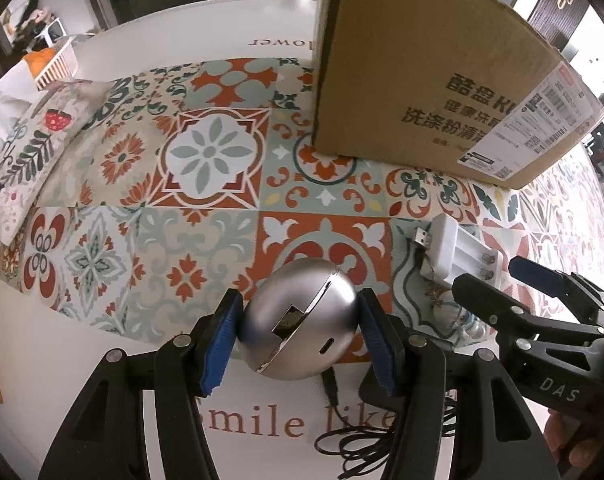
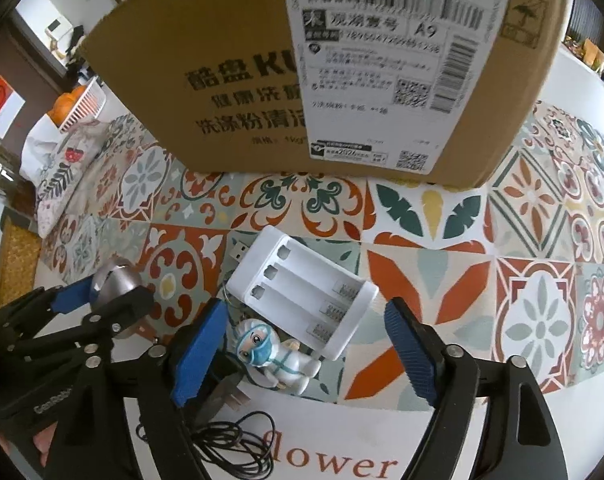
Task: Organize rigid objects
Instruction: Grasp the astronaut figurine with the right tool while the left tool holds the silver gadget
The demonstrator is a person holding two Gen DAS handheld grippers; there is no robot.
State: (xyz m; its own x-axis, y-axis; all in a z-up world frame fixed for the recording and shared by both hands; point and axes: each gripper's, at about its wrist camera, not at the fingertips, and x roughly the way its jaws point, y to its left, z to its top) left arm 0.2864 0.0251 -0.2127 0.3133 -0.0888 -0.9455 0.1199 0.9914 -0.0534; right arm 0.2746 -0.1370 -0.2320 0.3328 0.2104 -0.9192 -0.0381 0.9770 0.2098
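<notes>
- The left gripper point(image 1: 299, 336) was clamped on a silver ball point(image 1: 297, 324), its blue pads point(image 1: 221, 340) pressed against the ball's two sides.
- The ball sat right between the fingertips, over the near edge of the tiled mat point(image 1: 205, 184); whether it rested on the mat or hung just above it could not be told.
- In the right wrist view the same ball point(image 2: 115, 282) showed at the far left, held in the left gripper point(image 2: 101, 292).
- The right gripper point(image 2: 302, 344) stood wide open and held nothing.
- A white charger point(image 2: 302, 292) lay on the mat just ahead of the right fingertips, roughly centred between them, with its empty battery slots facing up.
- A small figurine point(image 2: 275, 354) in a white suit and blue mask lay between the open fingers, nearer the left one and touching the charger's near end.
- A black cable point(image 2: 229, 440) coiled on the white border beside the left finger.
- A cardboard box point(image 2: 322, 68) stood at the back of the mat, well beyond the charger.
- From the left wrist, the charger point(image 1: 458, 252) lay to the right of the ball, beside the right gripper point(image 1: 498, 284).
</notes>
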